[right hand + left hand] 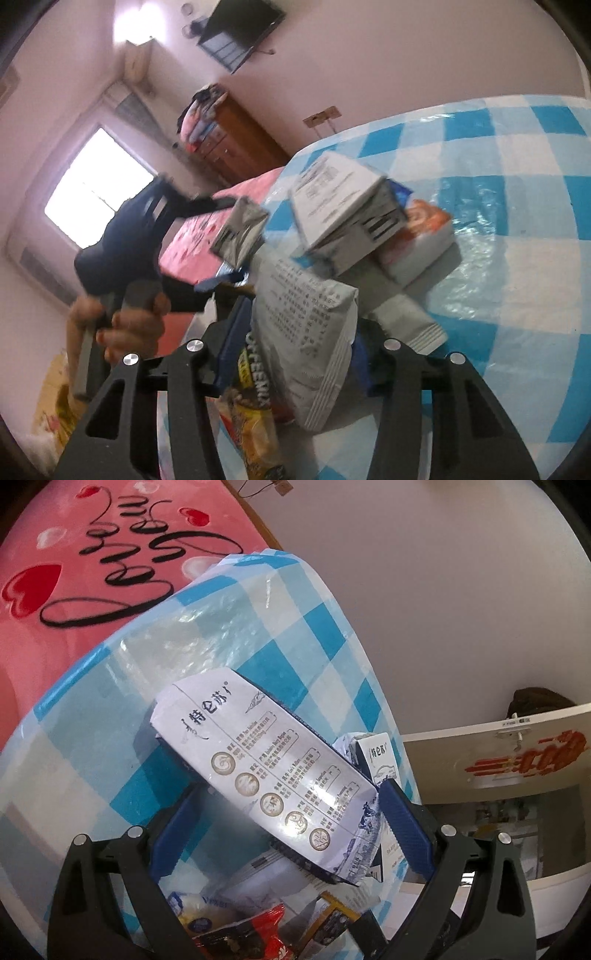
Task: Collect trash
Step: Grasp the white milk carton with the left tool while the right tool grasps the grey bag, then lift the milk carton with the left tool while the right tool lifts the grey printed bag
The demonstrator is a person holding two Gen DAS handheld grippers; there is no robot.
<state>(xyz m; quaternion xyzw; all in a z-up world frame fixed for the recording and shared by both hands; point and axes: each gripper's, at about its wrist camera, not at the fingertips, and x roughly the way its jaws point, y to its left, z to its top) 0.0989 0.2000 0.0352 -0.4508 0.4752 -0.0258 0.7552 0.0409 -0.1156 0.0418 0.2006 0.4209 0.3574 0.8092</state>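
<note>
In the left wrist view my left gripper (290, 790) has its blue pads on either side of a flattened white milk carton (273, 760) with Chinese print, held slantwise above the checked table (295, 602). From the right wrist view the same gripper (225, 206) shows at the left, in a person's hand (129, 325), with the carton (240, 236) at its tips. My right gripper (301, 325) is shut on a grey snack bag (306, 325) that stands upright between the pads. Behind it lie another milk carton (340, 206) and an orange-white packet (421, 236).
A small carton (380, 757) and a red wrapper (266, 934) lie under the left gripper; a yellow packet (255, 424) under the right. A pink heart-print blanket (74, 572) borders the table. A wooden cabinet (236, 140) stands by the far wall.
</note>
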